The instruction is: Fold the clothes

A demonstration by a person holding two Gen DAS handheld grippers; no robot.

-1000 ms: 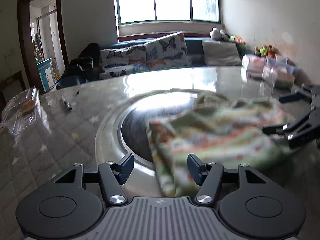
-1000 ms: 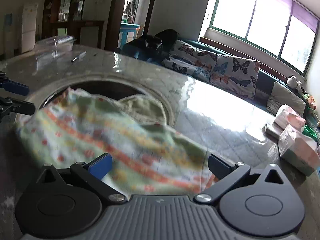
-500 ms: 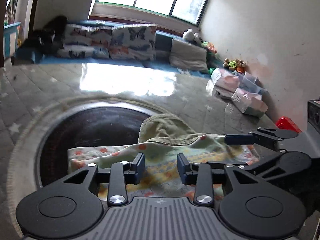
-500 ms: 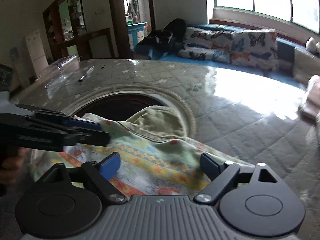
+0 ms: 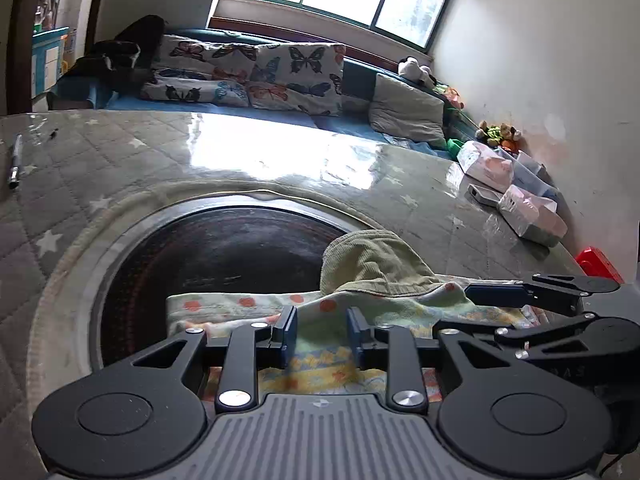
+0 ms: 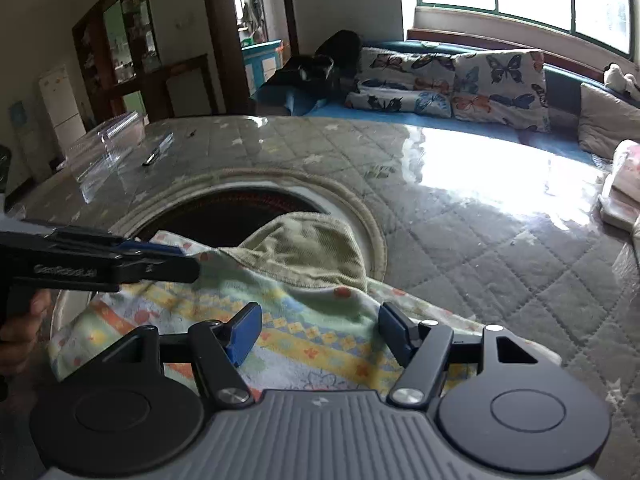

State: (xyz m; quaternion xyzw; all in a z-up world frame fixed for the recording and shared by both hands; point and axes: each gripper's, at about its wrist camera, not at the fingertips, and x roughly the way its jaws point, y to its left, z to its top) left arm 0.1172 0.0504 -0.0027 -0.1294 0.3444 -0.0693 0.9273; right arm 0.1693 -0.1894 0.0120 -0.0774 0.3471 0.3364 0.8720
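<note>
A small patterned garment [image 5: 320,360] with an olive-green hood [image 5: 372,264] lies on the quilted table, partly over the dark round inset [image 5: 224,256]. It also shows in the right wrist view [image 6: 316,320] with the hood [image 6: 308,248] turned up. My left gripper [image 5: 318,330] is low over the garment's near edge, fingers apart with cloth between them but not pinched. My right gripper [image 6: 320,328] is wide open over the garment's right part. It shows from the side in the left wrist view [image 5: 520,304].
A pen [image 5: 15,162] lies at the table's far left. Tissue packs and boxes [image 5: 516,196] and a red object [image 5: 598,264] stand along the right wall. A clear plastic container [image 6: 108,144] sits far left. A sofa with butterfly cushions [image 5: 256,72] is behind the table.
The garment has come down from being held spread out and now rests on the table. Both grippers have moved close together over its near edge, and the left jaws have narrowed.
</note>
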